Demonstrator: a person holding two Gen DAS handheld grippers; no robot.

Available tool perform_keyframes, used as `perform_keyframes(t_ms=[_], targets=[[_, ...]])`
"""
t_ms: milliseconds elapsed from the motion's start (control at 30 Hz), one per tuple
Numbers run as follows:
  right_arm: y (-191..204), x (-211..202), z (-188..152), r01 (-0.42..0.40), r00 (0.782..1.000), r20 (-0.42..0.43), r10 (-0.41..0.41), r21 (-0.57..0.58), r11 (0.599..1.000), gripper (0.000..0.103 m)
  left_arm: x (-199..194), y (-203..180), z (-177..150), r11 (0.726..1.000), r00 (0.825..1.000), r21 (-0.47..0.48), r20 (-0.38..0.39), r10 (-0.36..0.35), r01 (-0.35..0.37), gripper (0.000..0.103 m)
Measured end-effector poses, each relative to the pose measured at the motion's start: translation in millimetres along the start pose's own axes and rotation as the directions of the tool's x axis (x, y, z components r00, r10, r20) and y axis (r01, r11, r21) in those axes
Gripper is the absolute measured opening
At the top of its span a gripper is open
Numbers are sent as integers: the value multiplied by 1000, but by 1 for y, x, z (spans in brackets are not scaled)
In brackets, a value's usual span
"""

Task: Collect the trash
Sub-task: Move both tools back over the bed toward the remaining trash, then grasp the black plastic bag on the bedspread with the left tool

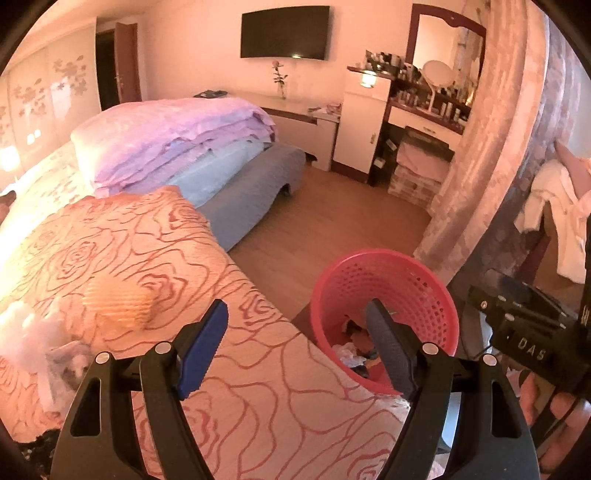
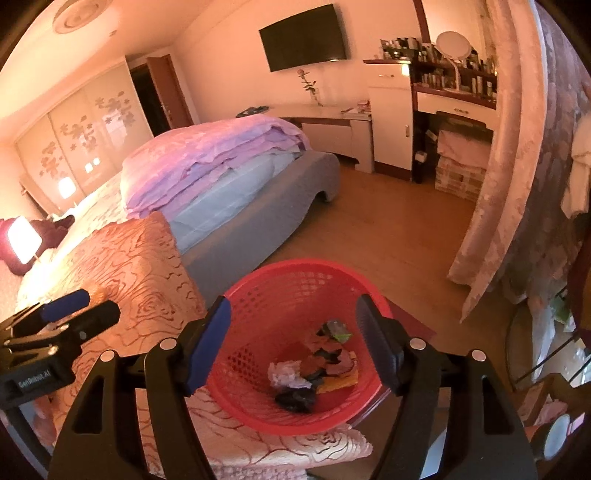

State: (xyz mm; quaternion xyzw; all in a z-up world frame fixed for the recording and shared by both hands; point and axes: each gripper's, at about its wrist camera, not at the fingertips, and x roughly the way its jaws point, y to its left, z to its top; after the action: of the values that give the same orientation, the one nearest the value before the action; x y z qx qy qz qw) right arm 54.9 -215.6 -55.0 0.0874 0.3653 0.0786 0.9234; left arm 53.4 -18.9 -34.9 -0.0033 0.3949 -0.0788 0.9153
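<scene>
A red perforated basket (image 2: pixel 280 284) stands on the floor beside the bed and holds crumpled trash (image 2: pixel 314 369): white paper, dark and orange scraps. It also shows in the left wrist view (image 1: pixel 391 273). My right gripper (image 2: pixel 293 317) is open and empty, right above the basket. My left gripper (image 1: pixel 297 321) is open and empty over the rose-patterned bedspread (image 1: pixel 147 243), left of the basket. An orange ridged piece (image 1: pixel 118 299) and white crumpled material (image 1: pixel 26 332) lie on the bedspread at my left gripper's left.
Folded purple and blue quilts (image 1: pixel 173 140) are stacked on the bed. A curtain (image 1: pixel 480 147) hangs at the right. A dressing table with bottles (image 1: pixel 428 96) and a wall TV (image 1: pixel 284 31) stand at the far side. Wooden floor (image 1: pixel 332 218) lies between.
</scene>
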Motion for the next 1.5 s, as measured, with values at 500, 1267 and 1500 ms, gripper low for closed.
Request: perform_keyframes(t_ms=[500, 1267, 1500], targets=[[44, -27, -7, -82, 996, 35, 84, -69, 994, 75, -57, 45, -18, 994, 997, -91, 44, 65, -61, 79], [83, -17, -30, -159, 987, -47, 154, -141, 977, 76, -103, 170, -85, 931, 962, -242, -91, 258, -272, 80], [90, -15, -34, -176, 984, -67, 168, -156, 972, 76, -89, 178, -111, 927, 964, -271, -133, 232, -260, 80]])
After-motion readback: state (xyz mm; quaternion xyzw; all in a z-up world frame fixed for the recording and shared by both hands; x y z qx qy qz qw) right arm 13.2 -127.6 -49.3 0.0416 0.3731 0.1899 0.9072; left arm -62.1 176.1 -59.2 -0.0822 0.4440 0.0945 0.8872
